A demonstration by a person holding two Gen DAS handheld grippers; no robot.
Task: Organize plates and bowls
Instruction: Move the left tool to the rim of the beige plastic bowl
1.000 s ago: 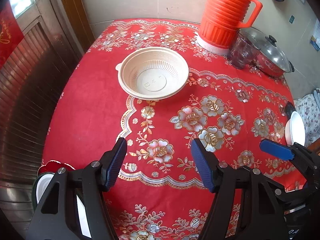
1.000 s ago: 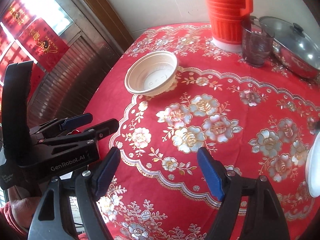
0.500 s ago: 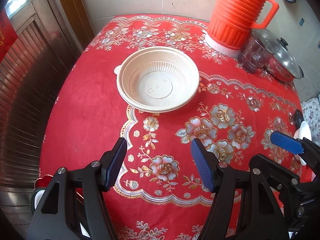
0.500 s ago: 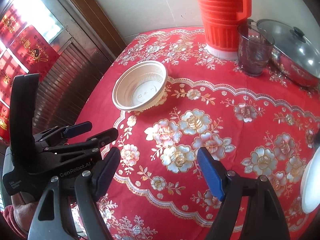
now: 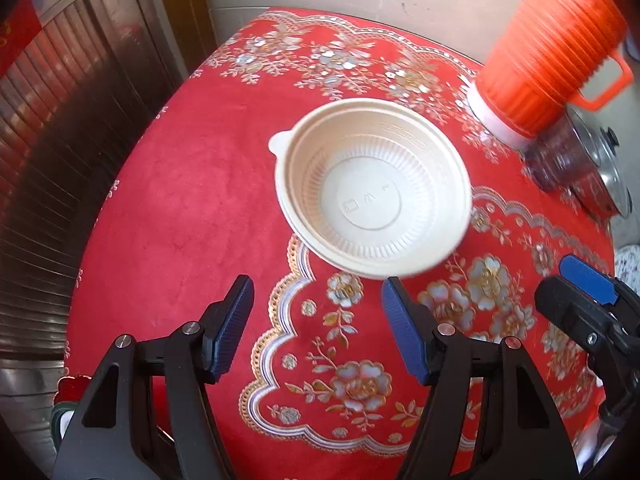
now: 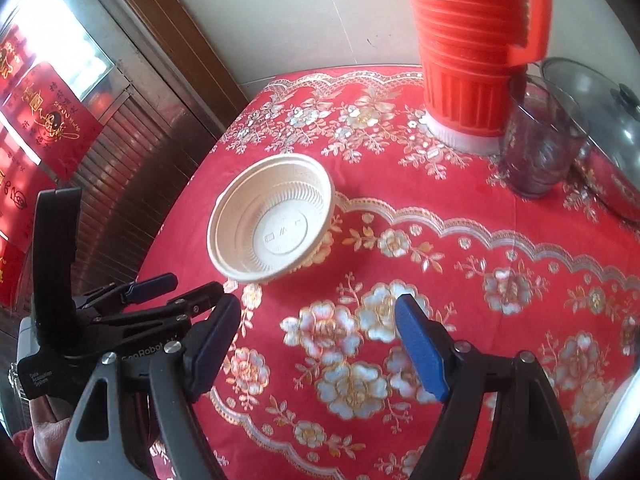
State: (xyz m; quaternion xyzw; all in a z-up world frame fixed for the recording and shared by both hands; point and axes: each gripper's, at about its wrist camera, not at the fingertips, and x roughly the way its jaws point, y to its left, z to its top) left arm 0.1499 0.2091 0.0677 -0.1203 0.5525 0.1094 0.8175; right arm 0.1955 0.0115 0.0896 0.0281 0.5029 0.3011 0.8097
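The beige plastic bowl [image 5: 374, 188] stands upright and empty on the worktop [image 5: 180, 200], which is covered by a red cloth with gold and silver flowers. In the left wrist view the bowl is in the middle of the frame, a little above centre, with a small tab on its rim toward the upper left. In the right wrist view the same bowl [image 6: 272, 228] is left of centre.

The left hand-held gripper [image 5: 316, 304] is in the lower part of its own frame. Its two blue-padded fingers are spread apart with only cloth between them, and they touch nothing. The bowl is just above the fingertips in the picture, not between them. The right hand-held gripper [image 6: 318, 322] is also spread, with nothing held, over the flower pattern in the lower middle of its frame. The left one also shows at the lower left of the right wrist view.

An orange ribbed jug [image 6: 476, 40] with a handle stands at the upper right of the worktop. Just beside it is a dark clear glass [image 6: 540, 144], and next to that a metal pot with a glass lid [image 6: 600, 112]. A white plate [image 6: 616, 432] is cut by the lower right edge of the right wrist view.
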